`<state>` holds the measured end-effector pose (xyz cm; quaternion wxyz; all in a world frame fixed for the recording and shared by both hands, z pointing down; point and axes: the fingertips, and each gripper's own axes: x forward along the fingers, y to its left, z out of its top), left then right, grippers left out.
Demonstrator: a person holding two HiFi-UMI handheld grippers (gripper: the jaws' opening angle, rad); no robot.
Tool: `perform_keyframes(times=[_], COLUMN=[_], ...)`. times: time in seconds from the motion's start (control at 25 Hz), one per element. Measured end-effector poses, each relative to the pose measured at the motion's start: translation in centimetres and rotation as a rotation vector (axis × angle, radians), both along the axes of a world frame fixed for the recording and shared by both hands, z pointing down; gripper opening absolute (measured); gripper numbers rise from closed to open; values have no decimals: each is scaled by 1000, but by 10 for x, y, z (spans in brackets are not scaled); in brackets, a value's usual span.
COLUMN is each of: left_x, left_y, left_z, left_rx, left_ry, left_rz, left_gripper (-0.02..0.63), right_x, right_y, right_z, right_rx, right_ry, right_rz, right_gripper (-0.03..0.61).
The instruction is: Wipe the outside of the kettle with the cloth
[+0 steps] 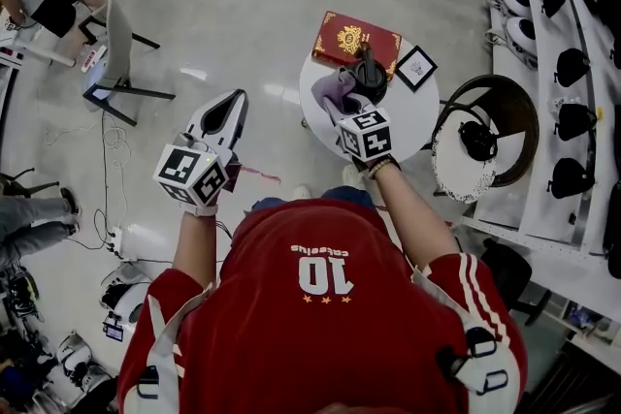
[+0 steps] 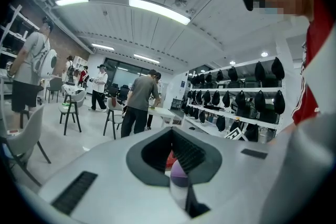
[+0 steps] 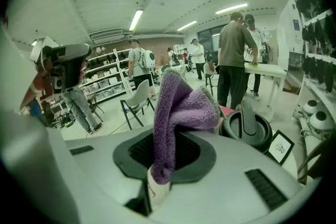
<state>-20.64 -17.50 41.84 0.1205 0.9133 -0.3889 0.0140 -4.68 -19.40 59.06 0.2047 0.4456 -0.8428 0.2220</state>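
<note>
The black kettle stands on a small round white table. In the right gripper view its lid and handle show just beyond the jaws. My right gripper is shut on a purple cloth, which stands up from the jaws next to the kettle's left side. Whether cloth and kettle touch is unclear. My left gripper hangs over the floor, well left of the table, shut and holding nothing. Along its jaws only a sliver of purple and red shows.
A red book and a small framed picture lie on the table behind the kettle. A round dark chair and racks of black helmets stand to the right. A grey chair and several people are around.
</note>
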Motion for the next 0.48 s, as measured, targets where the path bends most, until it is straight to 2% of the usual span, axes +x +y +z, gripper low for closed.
perform_keyframes(times=[0.24, 0.48], left_x=[23, 56], left_y=[2, 0], left_z=[-2, -7], left_rx=[3, 13], left_ry=[3, 14], left_rz=[28, 57], left_gripper=[8, 8], right_x=[17, 53], right_y=[5, 4], right_z=[-37, -73], right_rx=[71, 138], right_ry=[-10, -17], right_rz=[-4, 22], right_gripper=[58, 58])
